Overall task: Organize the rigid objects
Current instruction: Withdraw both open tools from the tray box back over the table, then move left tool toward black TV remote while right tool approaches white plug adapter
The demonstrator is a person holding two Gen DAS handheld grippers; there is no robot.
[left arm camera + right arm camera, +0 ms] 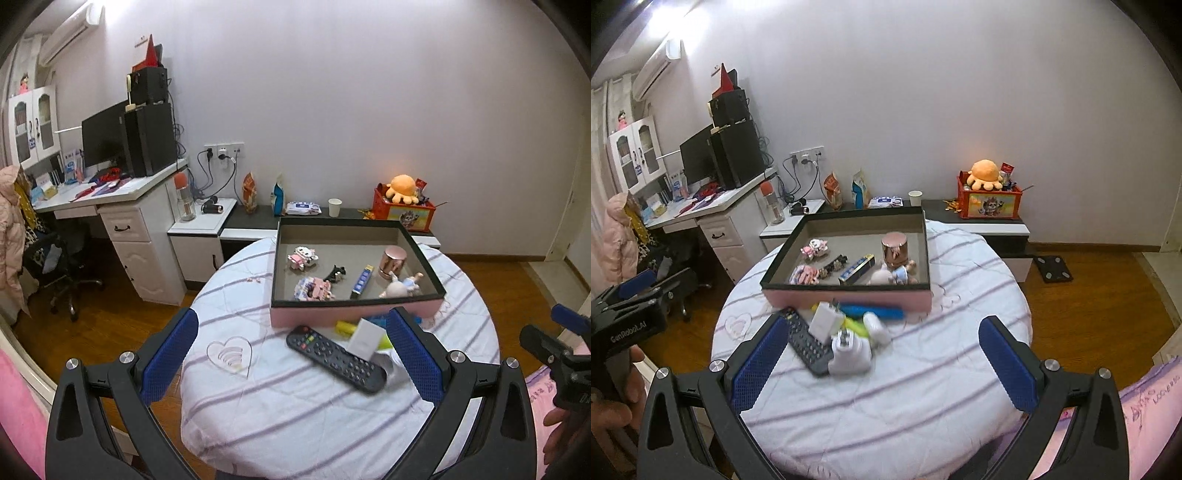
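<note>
A pink box (354, 313) (849, 297) with a dark rim sits on the round table and holds several small toys, a blue packet (362, 282) and a rose-gold jar (393, 260) (895, 250). In front of it lie a black remote (334, 358) (807, 345), a white charger (365, 338) (825, 320), a white plug (849, 354), a yellow item (345, 328) and a blue bar (875, 311). My left gripper (293, 363) hangs open above the table, the remote between its fingers in view. My right gripper (882, 363) is open too, with the pile just left of centre.
The table wears a white striped cloth (295, 417). Behind it stand a low dark-topped cabinet (255, 218), a paper cup (334, 206), a red toy box (404, 214) and a desk (122, 192) with a monitor. A black scale (1052, 271) lies on the wood floor. A hand (613, 391) holds the left gripper.
</note>
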